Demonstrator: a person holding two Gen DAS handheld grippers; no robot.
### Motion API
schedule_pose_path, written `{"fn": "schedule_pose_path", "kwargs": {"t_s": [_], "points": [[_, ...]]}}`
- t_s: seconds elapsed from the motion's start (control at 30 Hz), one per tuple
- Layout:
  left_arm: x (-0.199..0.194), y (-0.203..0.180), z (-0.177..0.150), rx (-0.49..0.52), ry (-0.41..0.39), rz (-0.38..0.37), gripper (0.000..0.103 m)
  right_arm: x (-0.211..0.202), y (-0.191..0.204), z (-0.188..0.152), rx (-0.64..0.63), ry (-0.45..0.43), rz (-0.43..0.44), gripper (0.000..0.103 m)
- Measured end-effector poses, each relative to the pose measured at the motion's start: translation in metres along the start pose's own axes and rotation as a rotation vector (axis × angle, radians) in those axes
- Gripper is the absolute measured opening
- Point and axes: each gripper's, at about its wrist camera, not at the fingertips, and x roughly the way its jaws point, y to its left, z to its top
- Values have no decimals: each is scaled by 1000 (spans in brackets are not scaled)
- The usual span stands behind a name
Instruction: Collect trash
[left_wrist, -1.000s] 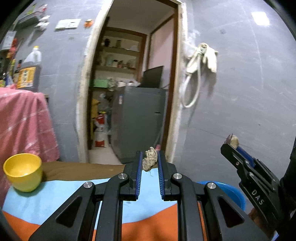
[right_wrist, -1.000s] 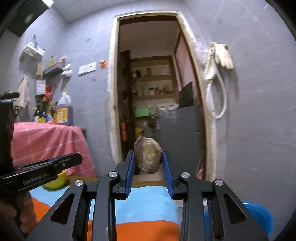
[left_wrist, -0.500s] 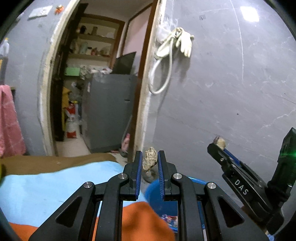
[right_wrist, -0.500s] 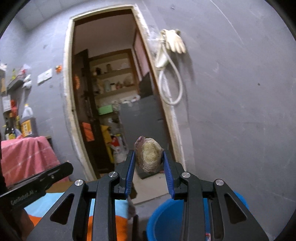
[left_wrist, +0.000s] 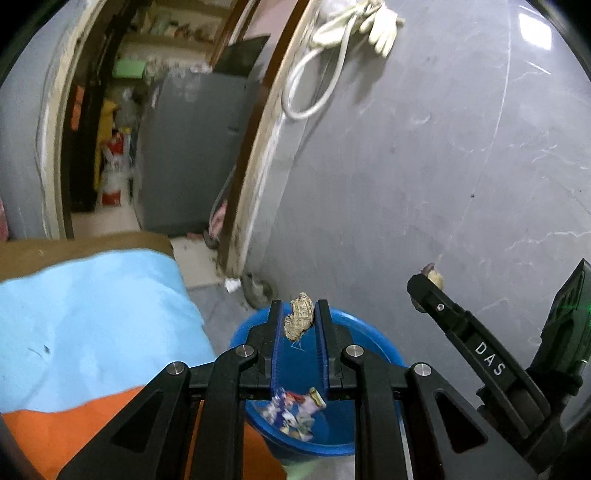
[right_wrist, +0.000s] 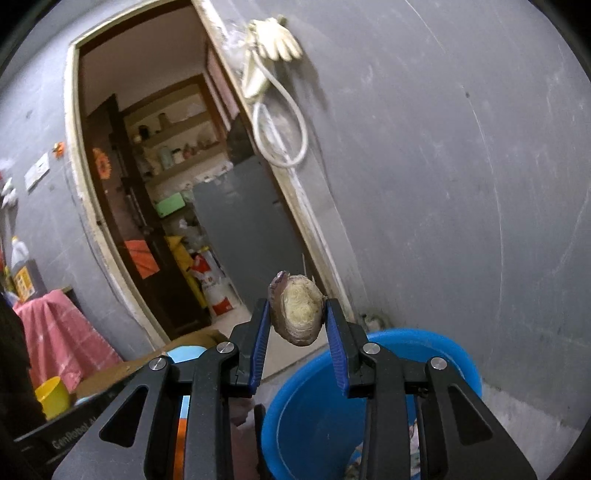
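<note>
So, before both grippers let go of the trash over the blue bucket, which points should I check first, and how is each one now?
1. Left gripper grips its dry crumpled scrap: ok.
2. Right gripper grips its round husk-like piece: ok.
3. Left scrap is above the opening of the blue bucket: ok; in the left wrist view the bucket's inside lies below the fingers.
4. Right piece is above the opening: cannot tell; in the right wrist view it seems to hang near the rim on the doorway side.
5. Bucket has room: ok; only some wrappers lie at the bottom.
6. The grippers are apart from each other: ok.
</note>
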Motion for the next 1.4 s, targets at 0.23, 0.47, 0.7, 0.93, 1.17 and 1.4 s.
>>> {"fn": "schedule_pose_path", "kwargs": {"t_s": [0.23,0.47,0.7,0.93,1.17,1.4], "points": [[30,1,-5,-43,128,-25,13,10,-15,-3,75,66,-15,30],[42,3,-7,-85,172,-41,14,15,-26,-5,130,114,-13,32],[50,5,-10,-106,201,-30,27,16,-32,-3,165,115,-24,38],[46,12,-10,-135,188,-30,31,15,-35,-3,176,112,-27,42],[37,17,-8,-132,160,-5,35,15,-36,-2,177,110,-33,45],[26,24,-5,-133,144,34,36,15,-37,-2,173,111,-35,47]]}}
